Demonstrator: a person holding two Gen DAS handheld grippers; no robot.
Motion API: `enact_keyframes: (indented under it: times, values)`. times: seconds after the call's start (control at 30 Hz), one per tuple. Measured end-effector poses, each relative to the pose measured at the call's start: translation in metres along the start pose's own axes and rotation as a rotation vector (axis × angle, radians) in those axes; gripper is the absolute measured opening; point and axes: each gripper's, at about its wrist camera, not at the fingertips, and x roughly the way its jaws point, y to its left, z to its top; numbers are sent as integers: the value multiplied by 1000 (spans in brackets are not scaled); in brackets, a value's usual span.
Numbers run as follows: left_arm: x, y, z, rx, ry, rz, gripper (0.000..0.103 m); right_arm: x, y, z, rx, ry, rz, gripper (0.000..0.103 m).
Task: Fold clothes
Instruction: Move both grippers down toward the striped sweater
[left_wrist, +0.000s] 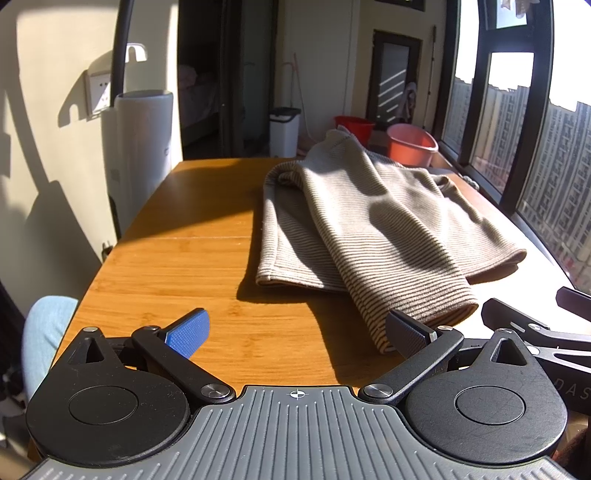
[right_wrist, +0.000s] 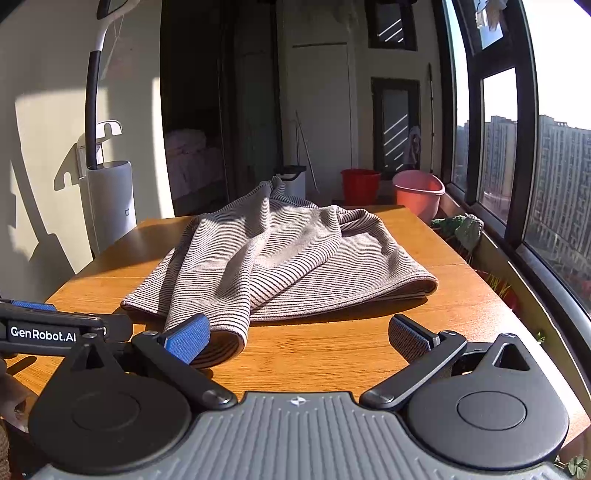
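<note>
Left wrist view: ribbed striped knit garment (left_wrist: 369, 221) on the smooth wooden table (left_wrist: 166, 266); left gripper (left_wrist: 295, 334) and right gripper (right_wrist: 299, 339) spread wide, empty.

sweater's far end (right_wrist: 273, 184) hanging out of sight, lamp head (right_wrist: 110, 5) cropped

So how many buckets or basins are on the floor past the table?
2: a red bucket beyond the table's far end, and a pink basin right of it by the window. Others may be hidden.

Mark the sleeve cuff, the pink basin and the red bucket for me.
sleeve cuff (left_wrist: 424, 314): left wrist view, ribbed end nearest the tool.
pink basin (right_wrist: 419, 192): right wrist view, front wall beyond the table.
red bucket (right_wrist: 359, 186): right wrist view, front wall, left of the basin.
</note>
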Motion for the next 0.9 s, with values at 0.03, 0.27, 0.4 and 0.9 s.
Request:
enact_keyframes:
  times: [0.03,0.27,0.4,0.9]
  values:
    - [1,1,1,-2,2,0,103,1,-1,2,0,-8,-4,103]
    - [37,8,33,5,44,-88,103,34,-26,29,125,26,48,103]
    - [57,2,58,45,26,-153,103,64,-52,54,234,75,100,103]
    - [141,-16,65,79,131,-254,103,170,-71,51,358,251,245,103]
